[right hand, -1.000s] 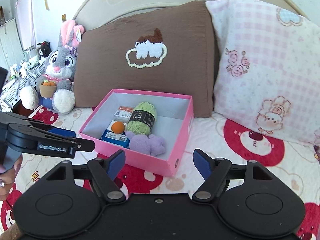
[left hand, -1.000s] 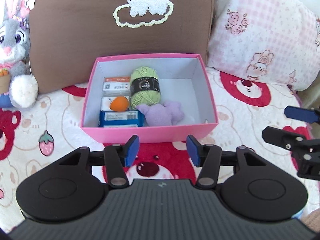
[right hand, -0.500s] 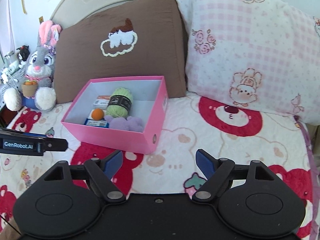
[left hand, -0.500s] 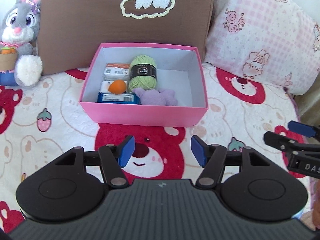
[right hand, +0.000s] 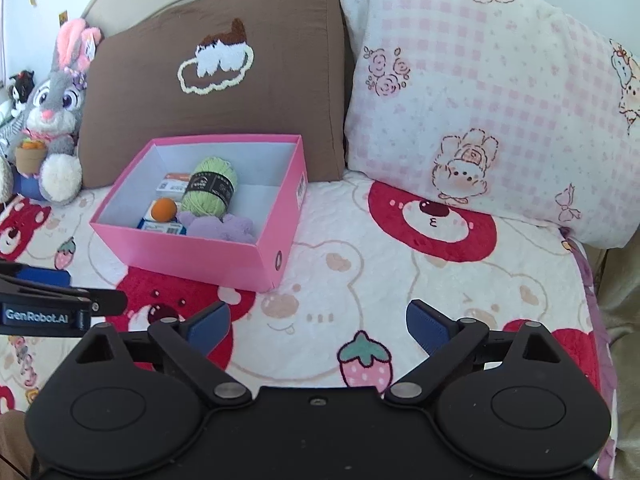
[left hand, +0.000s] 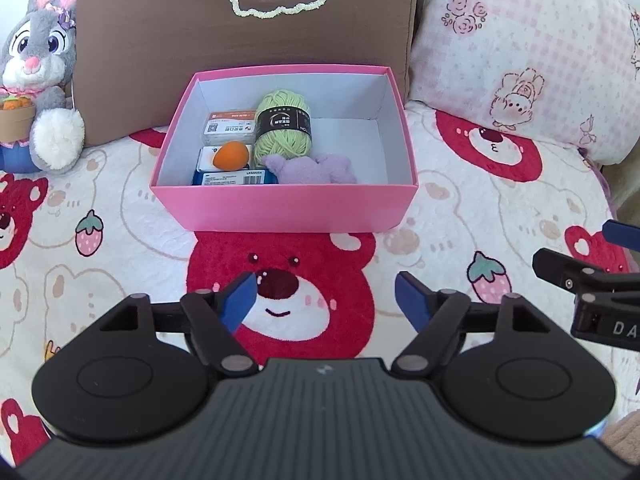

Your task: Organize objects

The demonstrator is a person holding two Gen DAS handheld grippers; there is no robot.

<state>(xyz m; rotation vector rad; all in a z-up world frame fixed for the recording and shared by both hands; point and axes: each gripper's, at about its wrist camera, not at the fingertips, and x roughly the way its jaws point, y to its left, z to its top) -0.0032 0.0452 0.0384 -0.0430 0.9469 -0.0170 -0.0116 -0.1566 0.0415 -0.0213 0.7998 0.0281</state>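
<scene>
Bedspread [left hand: 120,264] under pink box [left hand: 280,208], long axis seemingly crosswise.

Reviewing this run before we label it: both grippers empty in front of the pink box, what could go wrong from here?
1. The pink box sits on a soft quilt; a push on its near wall could slide or tip it.
2. The orange ball rests on top of small packets; a grab beside it could roll it off.
3. The left gripper and right gripper, both open, are side by side and could collide reaching in together.
</scene>
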